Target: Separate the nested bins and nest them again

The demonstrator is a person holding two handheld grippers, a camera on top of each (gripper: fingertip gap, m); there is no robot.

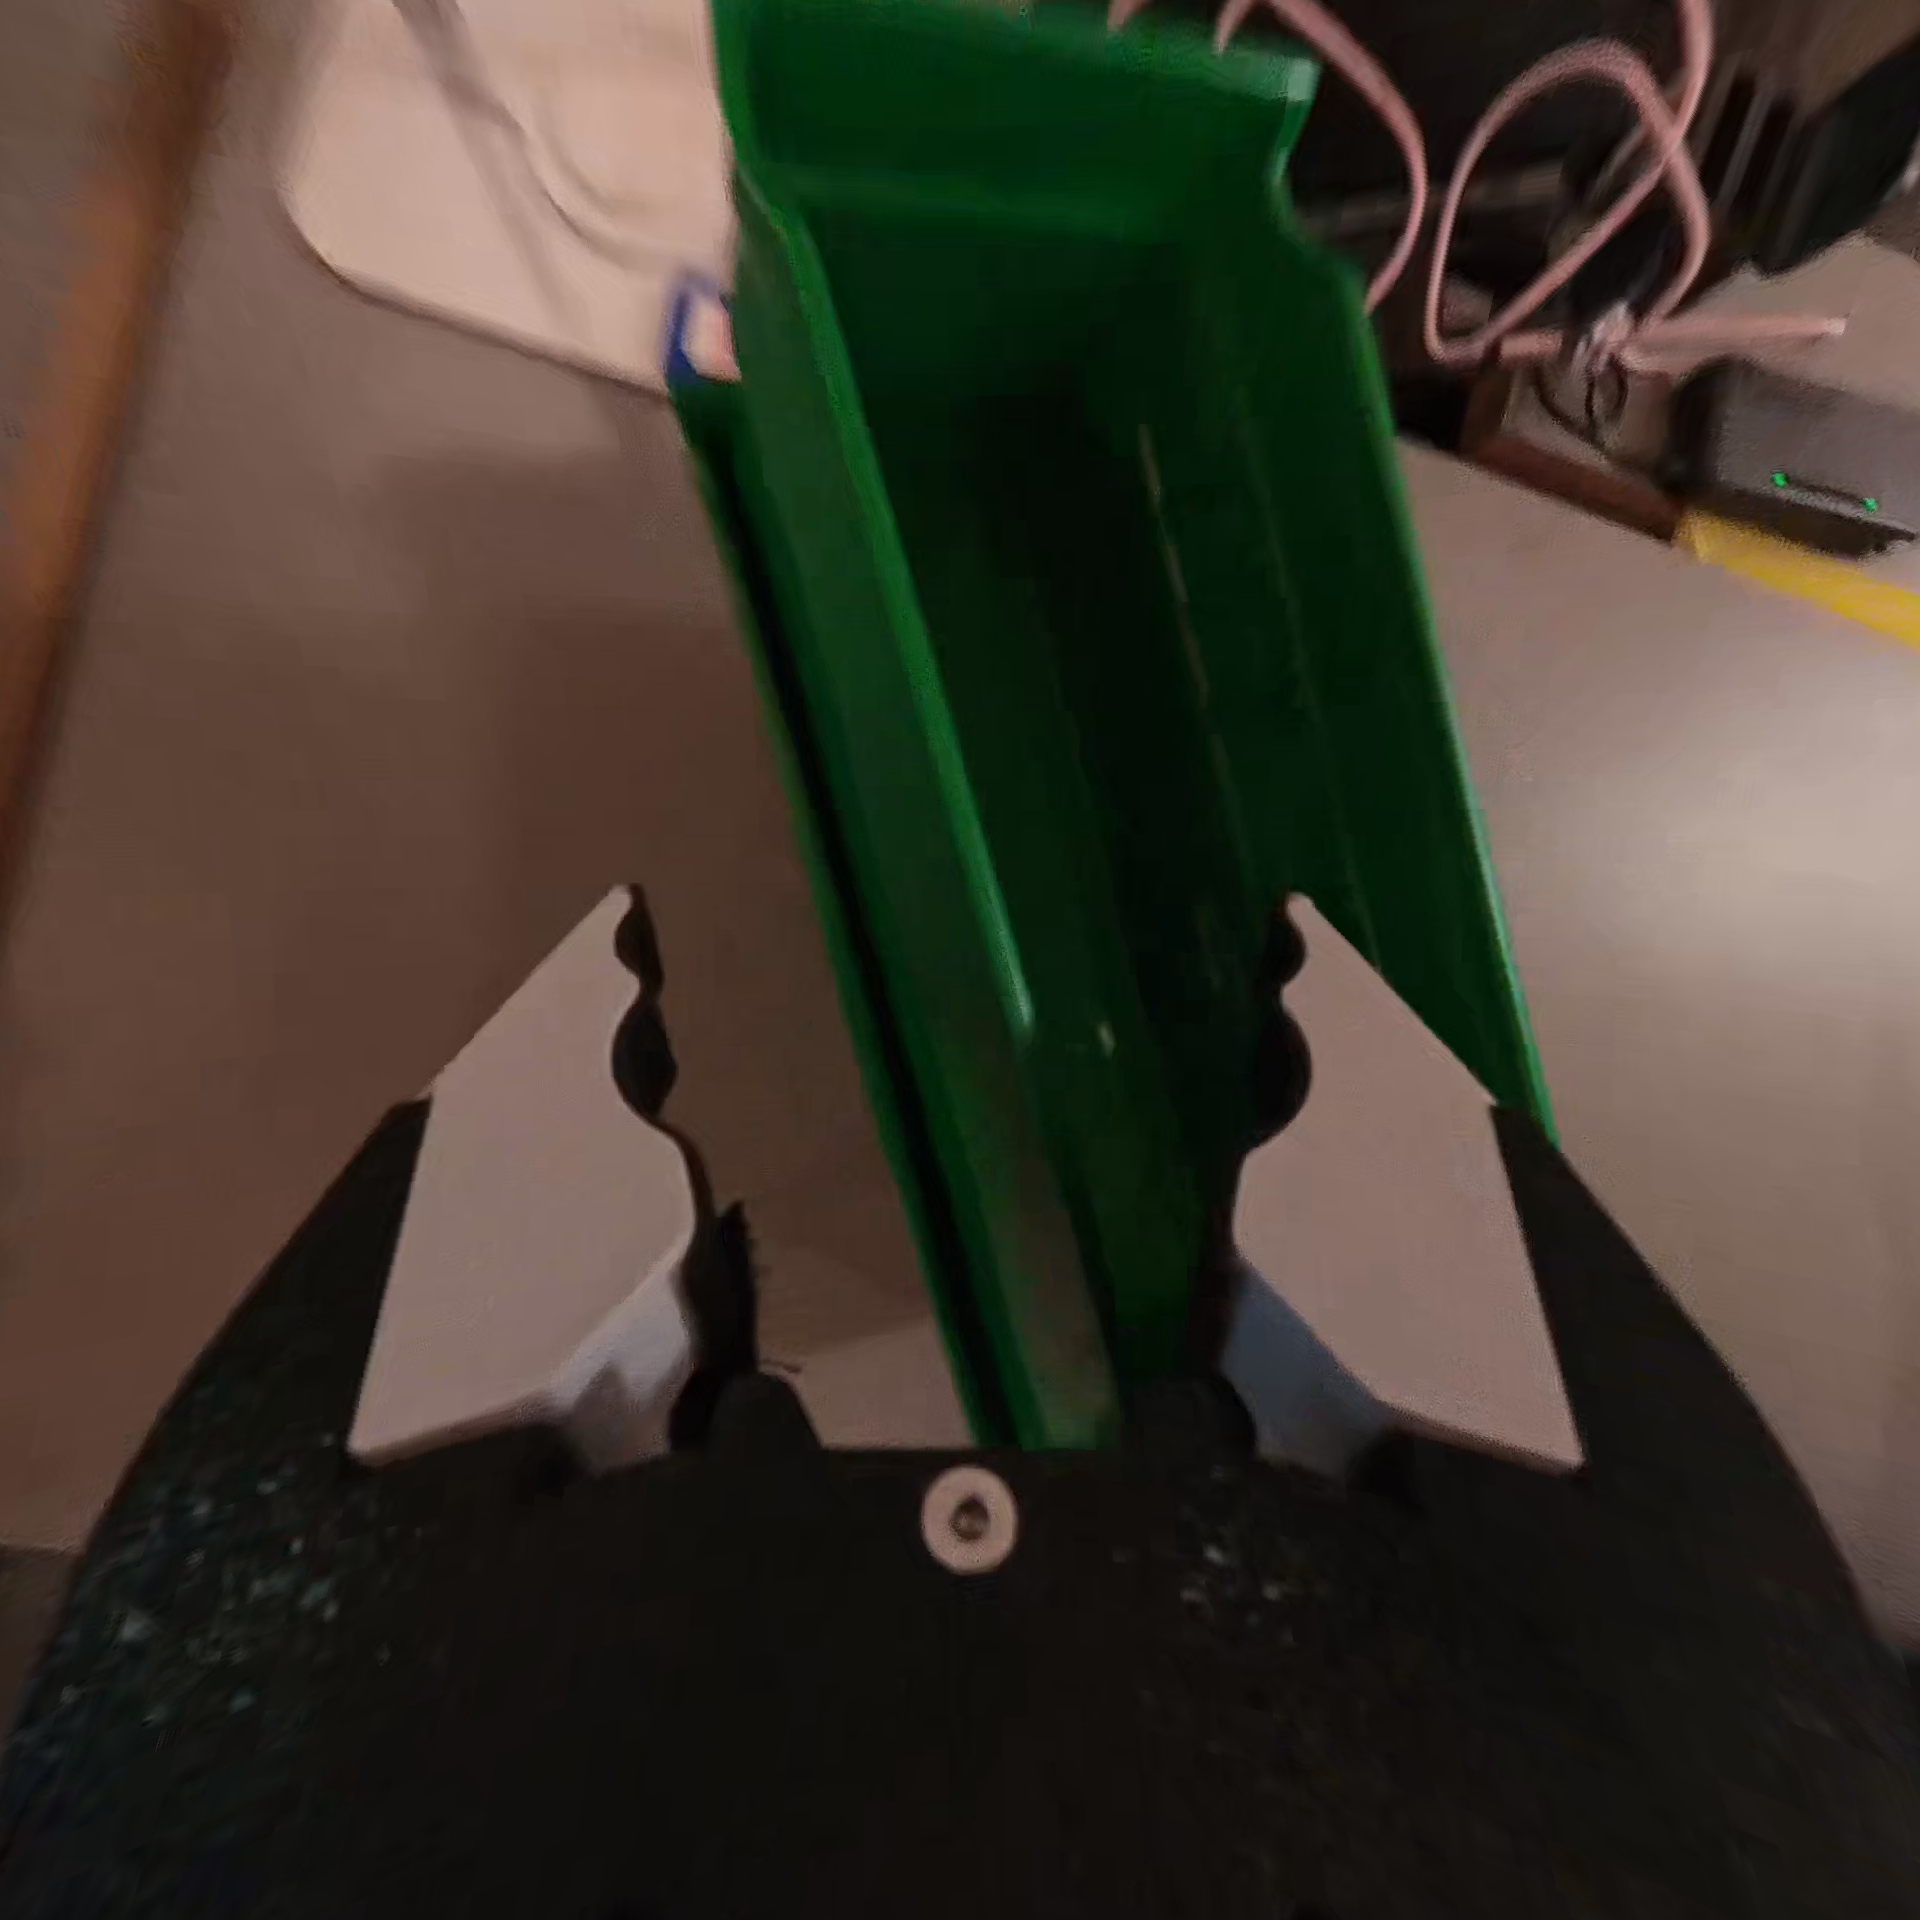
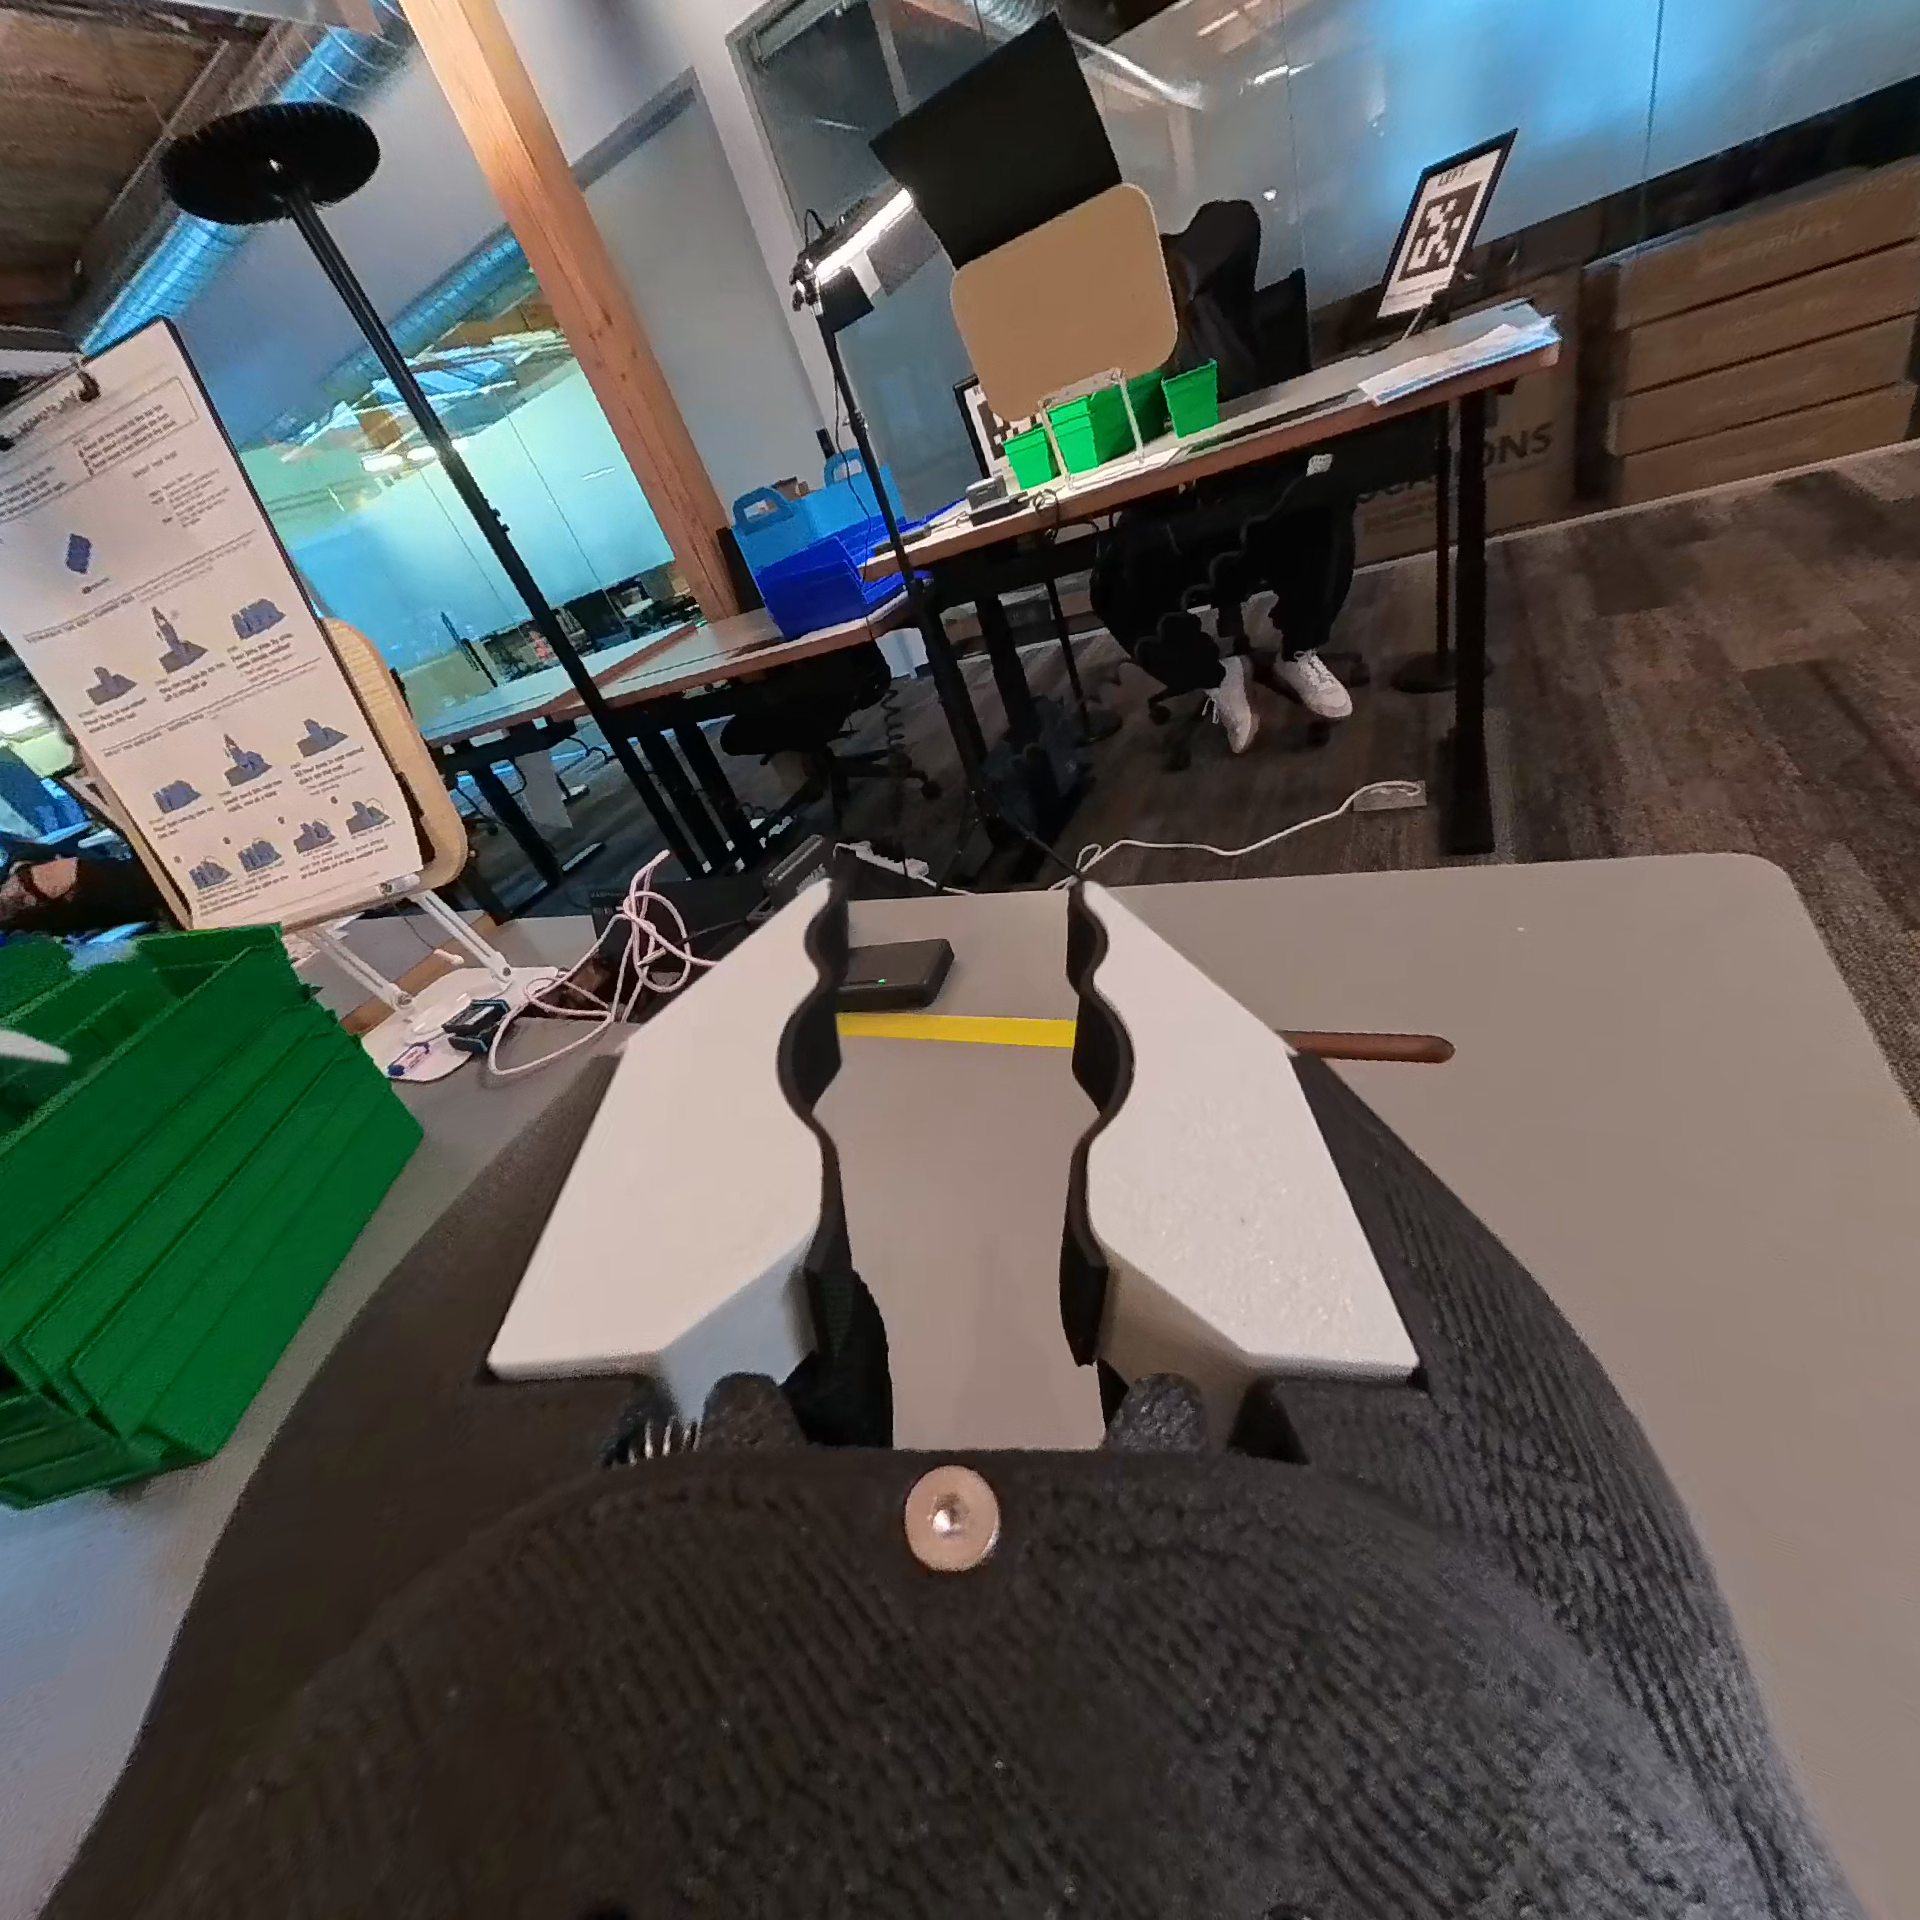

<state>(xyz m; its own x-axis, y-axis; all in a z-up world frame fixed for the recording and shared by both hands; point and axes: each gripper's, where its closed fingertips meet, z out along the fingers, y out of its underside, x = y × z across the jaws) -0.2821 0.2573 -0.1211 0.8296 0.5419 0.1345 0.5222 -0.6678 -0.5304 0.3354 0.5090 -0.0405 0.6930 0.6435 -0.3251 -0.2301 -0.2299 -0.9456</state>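
In the left wrist view a green bin (image 1: 1039,520) stands up between the fingers of my left gripper (image 1: 966,914), open side toward the camera. The picture is blurred. The jaws are wide apart: the right finger (image 1: 1283,997) lies against the bin's inside, and the left finger (image 1: 639,997) is clear of the bin's left wall. In the right wrist view a stack of nested green bins (image 2: 177,1195) lies on the grey table (image 2: 1558,1247) at the left edge. My right gripper (image 2: 951,914) is open and empty above the table, to the right of the stack.
On the table ahead of the right gripper are a yellow tape strip (image 2: 956,1031), a black device (image 2: 894,971) and a brown stick (image 2: 1371,1047). Pink-white cables (image 2: 623,966) and an instruction board (image 2: 197,644) are at the far left. More desks, bins and a seated person are behind.
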